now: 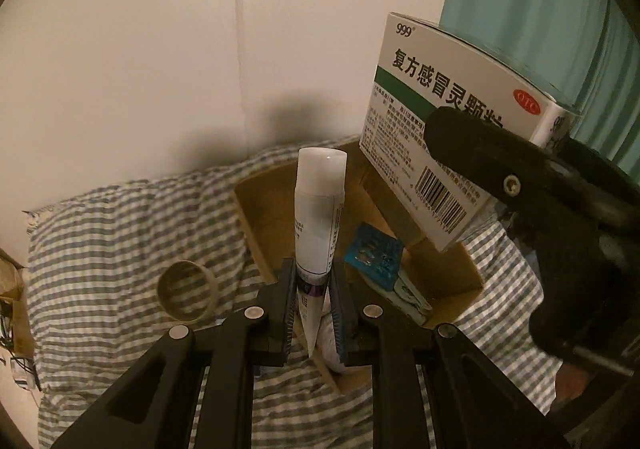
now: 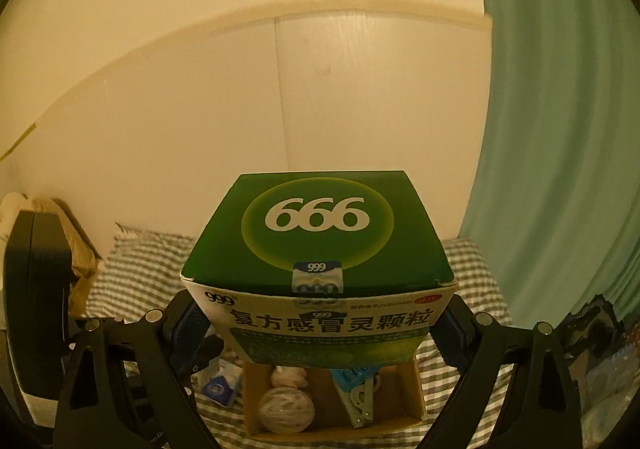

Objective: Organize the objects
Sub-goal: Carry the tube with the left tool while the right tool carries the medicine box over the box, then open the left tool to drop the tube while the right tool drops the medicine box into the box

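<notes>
Left tongs [image 1: 314, 301] clamp a white tube [image 1: 318, 209] upright above a cardboard box [image 1: 256, 217] on a striped bedsheet [image 1: 120, 233]. Right tongs [image 2: 320, 329] grip a green-and-white medicine carton [image 2: 320, 249] over the same cardboard box. Only the left view shows a tape roll [image 1: 188, 291]; only the right shows a white yarn ball [image 2: 286, 409] inside.

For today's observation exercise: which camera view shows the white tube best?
The left wrist view. There the white tube stands upright, cap up, clamped at its crimped end by the left gripper. In the right wrist view it cannot be made out; the medicine box in the right gripper fills the centre.
</notes>
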A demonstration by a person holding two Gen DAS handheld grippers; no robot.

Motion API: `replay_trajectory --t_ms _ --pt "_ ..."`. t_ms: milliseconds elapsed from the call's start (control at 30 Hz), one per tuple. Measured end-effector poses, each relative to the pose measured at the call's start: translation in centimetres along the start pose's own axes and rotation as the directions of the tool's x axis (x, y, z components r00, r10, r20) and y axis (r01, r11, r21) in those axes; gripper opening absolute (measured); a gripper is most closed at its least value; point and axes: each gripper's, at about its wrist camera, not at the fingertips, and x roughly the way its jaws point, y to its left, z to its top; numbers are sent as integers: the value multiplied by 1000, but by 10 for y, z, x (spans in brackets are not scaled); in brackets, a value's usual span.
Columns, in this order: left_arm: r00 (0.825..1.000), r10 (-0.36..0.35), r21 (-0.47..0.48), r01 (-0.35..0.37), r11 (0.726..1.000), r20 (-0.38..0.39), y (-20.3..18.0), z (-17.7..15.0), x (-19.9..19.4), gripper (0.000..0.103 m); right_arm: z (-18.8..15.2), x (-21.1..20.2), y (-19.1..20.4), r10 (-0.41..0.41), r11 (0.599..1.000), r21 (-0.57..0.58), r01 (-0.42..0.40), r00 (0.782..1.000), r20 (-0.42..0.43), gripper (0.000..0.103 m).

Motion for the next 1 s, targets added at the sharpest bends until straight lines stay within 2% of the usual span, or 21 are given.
replay_trajectory --t_ms 400,467,600,867,967,1000 --pt "999 -6 -25 5 1000 -46 2 0 55 16 -20 65 -35 25 999 36 -22 996 -80 92" --pt "999 -19 -24 18 1000 -50 2 -2 60 16 -33 66 -37 28 999 46 -24 995 -97 92" --pt "998 -22 -23 20 1000 -60 4 -5 68 16 -36 79 -44 37 996 84 -26 991 -127 92" --pt "999 -20 9 21 1000 -40 8 -6 68 19 -36 84 -40 20 997 75 -10 991 -133 94" --pt "999 -13 16 13 1000 -35 9 -5 63 30 -34 83 -40 13 997 83 -2 991 -132 99" --pt "999 -11 17 11 1000 -30 9 -4 61 44 -32 81 -40 0 997 82 10 992 -126 102"
